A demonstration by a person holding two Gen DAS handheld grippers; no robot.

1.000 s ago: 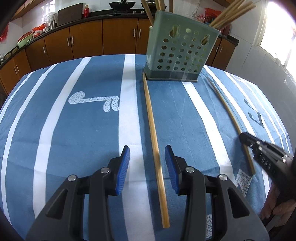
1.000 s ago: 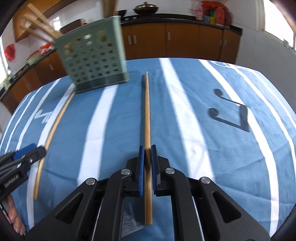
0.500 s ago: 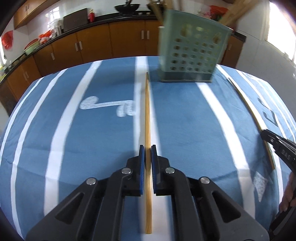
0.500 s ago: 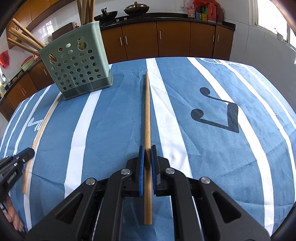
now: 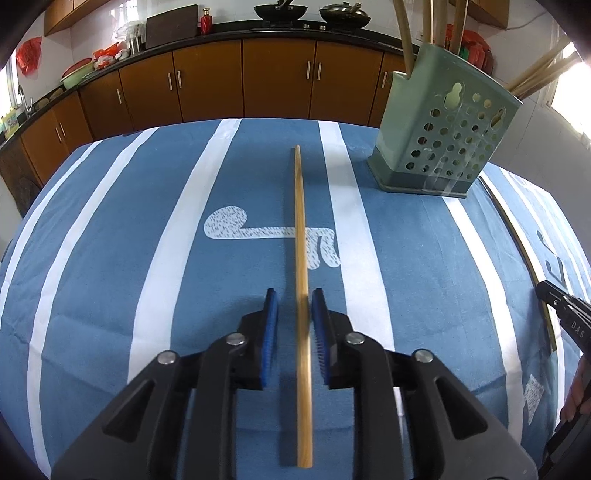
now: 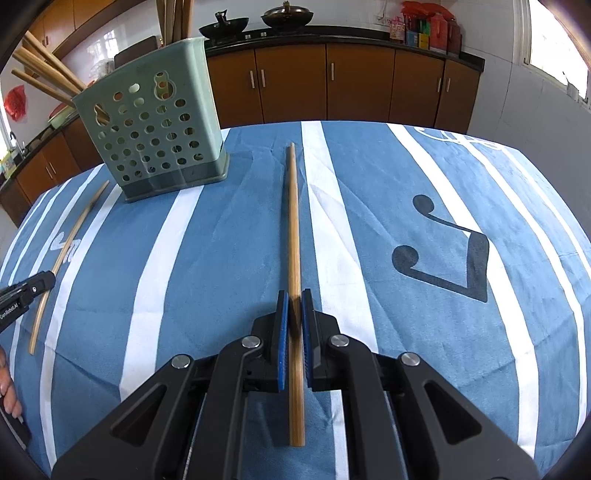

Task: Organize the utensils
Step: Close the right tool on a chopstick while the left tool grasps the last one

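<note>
right wrist: tongs around chopstick

holder sticks: tops cut off by frame edge
person's hand: mostly out of frame
counter items: too small to identify

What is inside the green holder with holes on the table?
Inside the green holder stand several wooden chopsticks; their upper parts rise and lean out over its rim. Their lower ends are mostly hidden by the wall; only pieces show through the holes.
</note>
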